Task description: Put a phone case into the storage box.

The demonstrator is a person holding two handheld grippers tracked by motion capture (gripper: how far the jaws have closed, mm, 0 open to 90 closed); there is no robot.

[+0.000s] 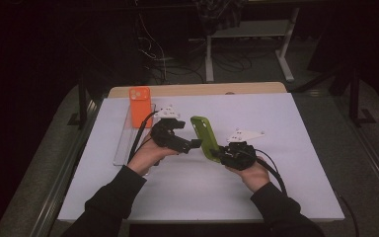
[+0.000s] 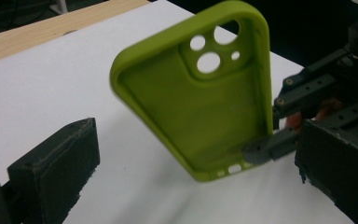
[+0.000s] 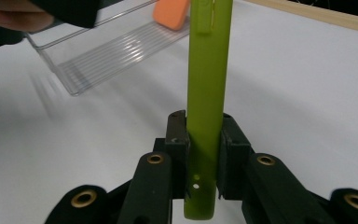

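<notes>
White counter [image 1: 187,192]. Clear tray [image 1: 123,143] at left, orange phone case [image 1: 140,106] standing at its far end. Green phone case [image 1: 206,138] upright at centre, pinched at its lower edge by right gripper [image 3: 204,154] jaws. Left gripper [image 2: 186,177] jaws spread, facing case interior.

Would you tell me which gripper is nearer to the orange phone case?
Left. The left gripper sits just right of the orange phone case; the right gripper is farther right, clamping the green case.

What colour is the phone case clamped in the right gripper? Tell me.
Lime green; the phone case shows best in the left gripper view, held by the right gripper.
</notes>
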